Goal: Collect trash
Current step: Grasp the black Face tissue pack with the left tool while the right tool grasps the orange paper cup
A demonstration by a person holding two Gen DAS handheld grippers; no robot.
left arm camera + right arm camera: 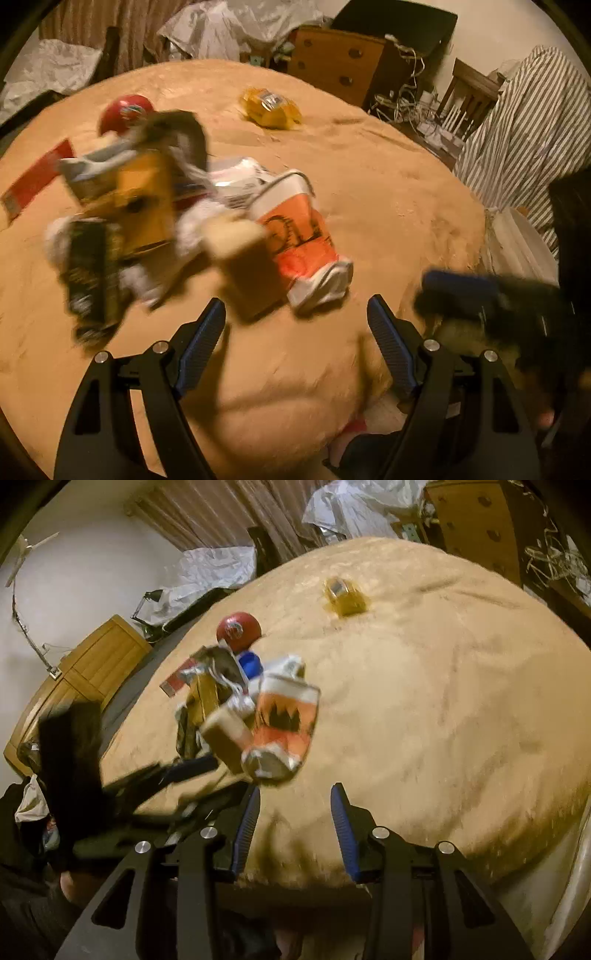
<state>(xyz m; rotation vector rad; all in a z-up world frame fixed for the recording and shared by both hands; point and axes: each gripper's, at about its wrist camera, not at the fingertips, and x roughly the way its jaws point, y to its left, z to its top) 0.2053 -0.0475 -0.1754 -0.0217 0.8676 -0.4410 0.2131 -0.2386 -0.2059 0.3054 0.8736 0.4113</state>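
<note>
A pile of trash lies on a tan blanket [369, 192]: an orange and white cup [295, 229], a brown cardboard tube [247, 258], a yellow carton [144, 199], a dark wrapper [92, 277] and white paper. A red lid [125, 112], a red flat pack [37, 177] and a yellow wrapper [271, 107] lie apart. My left gripper [295, 314] is open and empty, just short of the pile. My right gripper [293, 801] is open and empty, just below the cup [286, 723]. The right gripper shows blurred in the left wrist view [480, 295].
A wooden drawer chest [340, 62] and tangled cables [410, 99] stand beyond the bed. Crumpled plastic sheets [229, 29] lie at the back. A striped cloth [524, 122] hangs at the right. A wooden cabinet [81, 672] stands at the left in the right wrist view.
</note>
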